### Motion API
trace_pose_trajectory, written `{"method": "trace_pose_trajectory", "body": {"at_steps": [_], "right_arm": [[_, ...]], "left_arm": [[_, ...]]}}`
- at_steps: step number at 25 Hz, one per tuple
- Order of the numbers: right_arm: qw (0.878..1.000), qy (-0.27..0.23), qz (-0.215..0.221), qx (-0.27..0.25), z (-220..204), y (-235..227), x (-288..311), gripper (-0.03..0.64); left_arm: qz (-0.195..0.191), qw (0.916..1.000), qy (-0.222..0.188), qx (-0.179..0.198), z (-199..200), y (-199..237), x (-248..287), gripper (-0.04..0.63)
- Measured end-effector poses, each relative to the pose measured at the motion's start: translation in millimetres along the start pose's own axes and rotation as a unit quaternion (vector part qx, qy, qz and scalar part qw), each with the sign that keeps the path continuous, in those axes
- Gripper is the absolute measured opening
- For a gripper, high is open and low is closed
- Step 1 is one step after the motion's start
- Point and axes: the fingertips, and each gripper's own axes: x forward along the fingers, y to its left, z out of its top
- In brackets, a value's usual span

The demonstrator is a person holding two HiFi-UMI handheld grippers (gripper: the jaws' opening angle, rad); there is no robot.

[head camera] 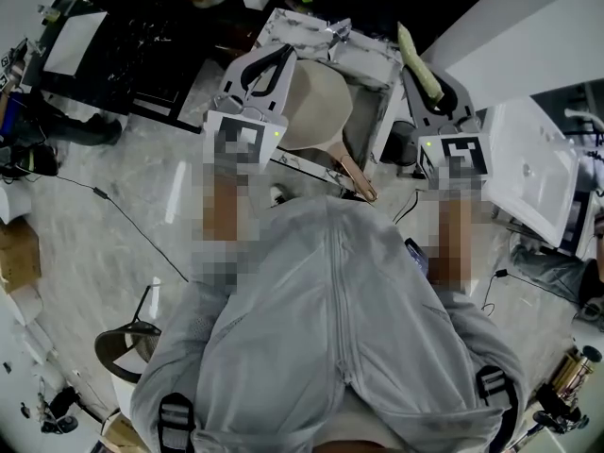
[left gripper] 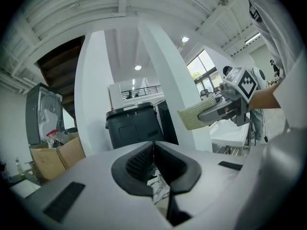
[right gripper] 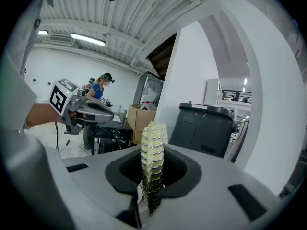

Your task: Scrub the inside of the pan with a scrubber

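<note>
A cream pan (head camera: 321,111) with a wooden handle (head camera: 356,175) lies on a white work surface (head camera: 370,64) in front of me in the head view. My left gripper (head camera: 280,53) is held up over the pan's left edge; its jaws are shut and hold nothing. The left gripper view shows the black pads (left gripper: 144,159) meeting, with no pan between them. My right gripper (head camera: 416,60) is raised to the right of the pan, shut on a yellow-green scrubber (right gripper: 152,150). The scrubber (head camera: 420,64) sticks out past the jaws. It is apart from the pan.
A white cabinet (head camera: 533,168) stands at the right and a dark table (head camera: 142,45) at the upper left. Cables run across the marble floor (head camera: 123,215). A stool (head camera: 127,343) is at the lower left. Ahead stand a black bin (left gripper: 134,126) and a cardboard box (right gripper: 136,121). A person (right gripper: 100,87) is far off.
</note>
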Motion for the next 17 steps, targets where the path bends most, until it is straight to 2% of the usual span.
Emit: {"method": "trace_pose_trajectory", "body": {"at_steps": [17], "right_arm": [[1.0,0.004,0.007,-0.012,1.1,11.5,10.1,0.081]], "left_arm": [[0.003,1.0,0.006,-0.005,-9.1,7.7,-2.4,0.025]]}}
